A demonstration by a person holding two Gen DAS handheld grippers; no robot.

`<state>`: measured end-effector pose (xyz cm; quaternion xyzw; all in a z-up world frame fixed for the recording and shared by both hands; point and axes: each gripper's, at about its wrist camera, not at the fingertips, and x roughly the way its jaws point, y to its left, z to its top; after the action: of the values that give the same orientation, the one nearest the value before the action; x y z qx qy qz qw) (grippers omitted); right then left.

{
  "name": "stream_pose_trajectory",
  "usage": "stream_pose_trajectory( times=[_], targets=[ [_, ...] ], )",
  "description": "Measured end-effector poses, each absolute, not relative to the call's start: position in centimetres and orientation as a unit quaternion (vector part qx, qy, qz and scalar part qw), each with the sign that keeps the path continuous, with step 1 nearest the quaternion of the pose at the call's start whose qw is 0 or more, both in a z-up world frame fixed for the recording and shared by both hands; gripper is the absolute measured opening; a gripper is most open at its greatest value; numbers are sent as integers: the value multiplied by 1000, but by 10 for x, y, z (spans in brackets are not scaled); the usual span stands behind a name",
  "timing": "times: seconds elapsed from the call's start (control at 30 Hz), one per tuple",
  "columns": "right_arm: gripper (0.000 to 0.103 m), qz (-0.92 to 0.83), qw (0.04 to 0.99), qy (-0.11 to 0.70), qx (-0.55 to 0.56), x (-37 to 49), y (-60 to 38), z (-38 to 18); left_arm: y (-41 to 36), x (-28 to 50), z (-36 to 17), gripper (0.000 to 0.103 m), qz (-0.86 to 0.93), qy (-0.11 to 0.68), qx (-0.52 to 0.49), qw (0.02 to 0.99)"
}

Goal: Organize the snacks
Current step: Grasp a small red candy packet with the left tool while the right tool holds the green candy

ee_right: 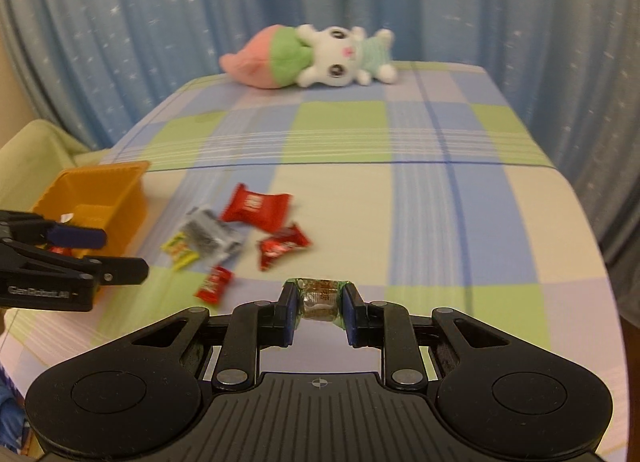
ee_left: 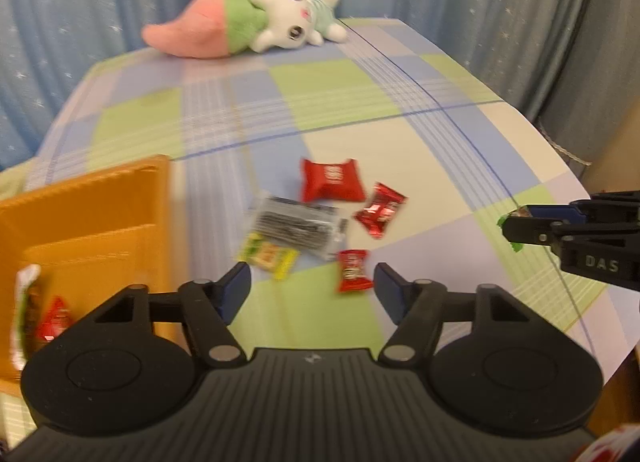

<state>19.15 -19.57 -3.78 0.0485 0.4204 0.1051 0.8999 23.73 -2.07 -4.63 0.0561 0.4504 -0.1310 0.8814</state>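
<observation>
**Green-wrapped snack clamped in your right gripper, left one empty**

Your right gripper [ee_right: 319,304] is pinched tight on a small snack [ee_right: 319,298] in a clear and green wrapper, held between the blue pads above the checked cloth [ee_right: 460,222]. In the left wrist view it shows at the right edge, green wrapper poking out at the tips.

Your left gripper [ee_left: 312,286] has its jaws apart with nothing between them. It hangs over the cloth, just beside the orange bin [ee_left: 92,222]. The small red packet [ee_left: 353,271] lies on the cloth just ahead of its right pad.

The loose pile sits near the bin: a big red packet [ee_left: 332,181], a crinkled red one [ee_left: 380,211], a clear pack with dark contents [ee_left: 298,227], and a yellow pack [ee_left: 269,259] partly under it. Inside the bin you have a red packet [ee_left: 54,320] and a green and white wrapper [ee_left: 23,314].

At the far end of the cloth a plush toy [ee_left: 248,22] lies on its side before the blue curtain [ee_left: 80,2].
</observation>
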Motion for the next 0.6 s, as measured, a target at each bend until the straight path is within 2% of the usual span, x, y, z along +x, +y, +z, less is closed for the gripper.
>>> stream_pose_trajectory(
  times=[0.37, 0.53, 0.6],
  targets=[
    [24, 67, 902, 421, 64, 171, -256, -37, -57, 265, -92, 47, -118, 484, 77, 864],
    [24, 64, 903, 420, 65, 167, -269, -36, -61, 271, -108, 33, -104, 498, 85, 857],
    [24, 65, 903, 420, 65, 166, -274, -36, -62, 273, -111, 31, -99, 501, 82, 856]
  ],
)
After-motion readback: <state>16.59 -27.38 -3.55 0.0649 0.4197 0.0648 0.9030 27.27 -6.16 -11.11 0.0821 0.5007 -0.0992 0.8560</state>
